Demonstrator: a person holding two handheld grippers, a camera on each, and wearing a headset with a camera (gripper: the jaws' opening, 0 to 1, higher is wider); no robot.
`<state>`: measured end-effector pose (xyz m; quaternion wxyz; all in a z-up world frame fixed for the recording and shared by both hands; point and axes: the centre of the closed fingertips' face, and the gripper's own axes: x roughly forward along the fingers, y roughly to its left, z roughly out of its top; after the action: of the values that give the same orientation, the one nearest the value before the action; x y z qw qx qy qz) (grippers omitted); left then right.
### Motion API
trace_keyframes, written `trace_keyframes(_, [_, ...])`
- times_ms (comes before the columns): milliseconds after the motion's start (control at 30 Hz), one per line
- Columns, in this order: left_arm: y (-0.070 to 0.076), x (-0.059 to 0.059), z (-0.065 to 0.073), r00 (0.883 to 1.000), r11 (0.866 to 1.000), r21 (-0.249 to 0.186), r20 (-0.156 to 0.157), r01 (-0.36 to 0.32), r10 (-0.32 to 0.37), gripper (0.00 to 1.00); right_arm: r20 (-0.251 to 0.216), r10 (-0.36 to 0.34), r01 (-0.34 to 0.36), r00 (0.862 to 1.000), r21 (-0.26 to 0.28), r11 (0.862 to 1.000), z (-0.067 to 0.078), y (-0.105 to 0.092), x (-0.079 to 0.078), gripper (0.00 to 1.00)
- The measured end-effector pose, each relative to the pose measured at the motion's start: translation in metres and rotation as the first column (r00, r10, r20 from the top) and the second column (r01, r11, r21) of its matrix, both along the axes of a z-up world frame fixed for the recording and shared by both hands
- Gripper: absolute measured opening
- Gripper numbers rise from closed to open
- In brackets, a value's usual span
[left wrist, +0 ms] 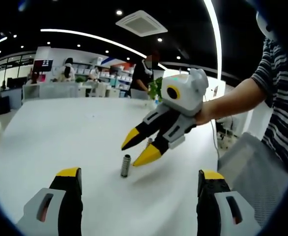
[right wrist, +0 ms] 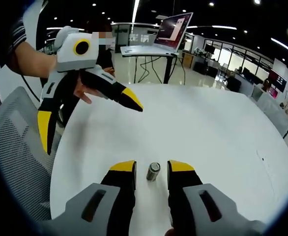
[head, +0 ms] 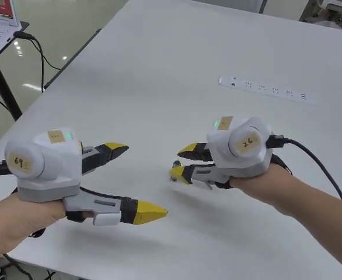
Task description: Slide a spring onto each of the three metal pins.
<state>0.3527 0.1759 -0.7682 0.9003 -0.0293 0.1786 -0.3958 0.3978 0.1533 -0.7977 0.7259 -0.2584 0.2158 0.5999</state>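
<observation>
Spring (right wrist: 153, 171) stands upright on its end on the white table (head: 177, 64). Right gripper (left wrist: 129, 155) is low over the table, jaws released and set part-way apart — one yellow tip on each side of the spring. In the right gripper view a thin gap shows on both sides, so there is no grasp. In the left gripper view the spring sits at 7 o'clock of the right gripper's lower tip, near but apart.

Left gripper (head: 146, 180) is held at 8 o'clock of the right gripper in the head view, well apart from the spring. Its jaws are spread wide with nothing between them, tips pointing toward 3 o'clock.

Black cable (head: 320, 166) runs off the back of the right gripper toward 4 o'clock.

Surroundings:
- White power strip (head: 267, 90) lies flat on the table at 1 o'clock of the right gripper, well apart.
- Open laptop (right wrist: 173, 30) sits on a separate stand beyond the table edge — far corner, 10 o'clock in the head view.
- Grey mesh chair (right wrist: 16, 147) is at 9 o'clock in the right gripper view.
</observation>
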Motion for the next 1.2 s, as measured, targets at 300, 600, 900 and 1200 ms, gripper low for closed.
trace_keyframes(300, [-0.006, 0.0, 0.005, 1.0, 1.0, 0.011, 0.002, 0.019, -0.019, 0.96, -0.052, -0.053, 0.058, 0.997, 0.106, 0.993, 0.018, -0.013, -0.012, 0.36])
trace_keyframes(600, [-0.011, -0.003, 0.007, 0.999, 0.999, 0.019, -0.001, 0.043, -0.043, 0.96, -0.067, -0.112, 0.121, 0.991, 0.159, 0.98, 0.024, -0.034, -0.016, 0.46])
trace_keyframes(900, [-0.017, 0.001, 0.013, 0.999, 0.998, 0.018, 0.004, 0.054, -0.054, 0.96, -0.068, -0.157, 0.169, 0.985, 0.237, 0.957, 0.039, -0.057, -0.018, 0.61])
trace_keyframes(1200, [-0.022, 0.0, 0.015, 0.998, 0.998, 0.019, 0.003, 0.063, -0.063, 0.96, -0.089, -0.215, 0.231, 0.973, 0.253, 0.939, 0.035, -0.089, -0.021, 0.74])
